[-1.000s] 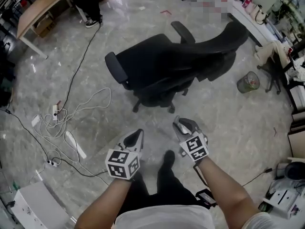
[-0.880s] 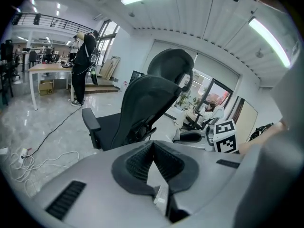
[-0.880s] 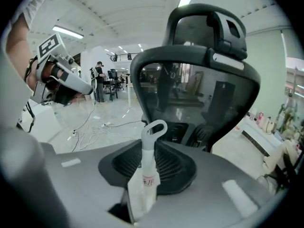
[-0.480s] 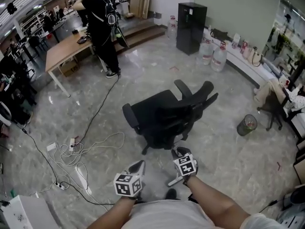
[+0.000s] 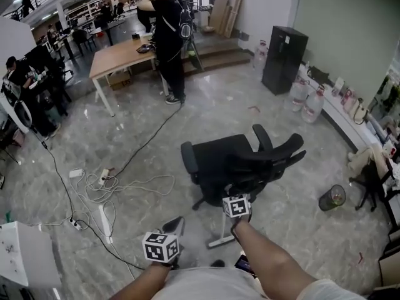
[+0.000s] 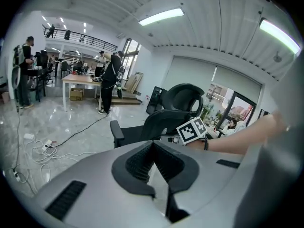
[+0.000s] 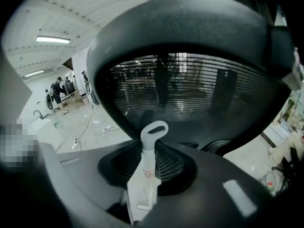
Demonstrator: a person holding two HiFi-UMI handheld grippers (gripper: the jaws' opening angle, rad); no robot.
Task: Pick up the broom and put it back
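Observation:
My right gripper (image 5: 238,200) is shut on the white broom handle (image 5: 220,231), which slants down and left from it toward the floor. In the right gripper view the handle's looped end (image 7: 154,129) sticks out past the pads of the right gripper (image 7: 153,155), close before the mesh back of a black office chair (image 7: 190,89). The broom's head is out of sight. My left gripper (image 5: 174,225) hangs lower and to the left. Its jaws meet at the tips with nothing between them, as the left gripper (image 6: 152,144) view shows.
The black office chair (image 5: 240,162) stands right in front of me. White cables and power strips (image 5: 106,192) lie on the marble floor at left. Farther off are a wooden table (image 5: 125,58), a standing person (image 5: 169,30), a black cabinet (image 5: 284,58), water bottles (image 5: 306,102) and a mesh bin (image 5: 332,197).
Both grippers have risen, and the right one has gone forward to the chair's back. The head view has tipped up to show much more of the room.

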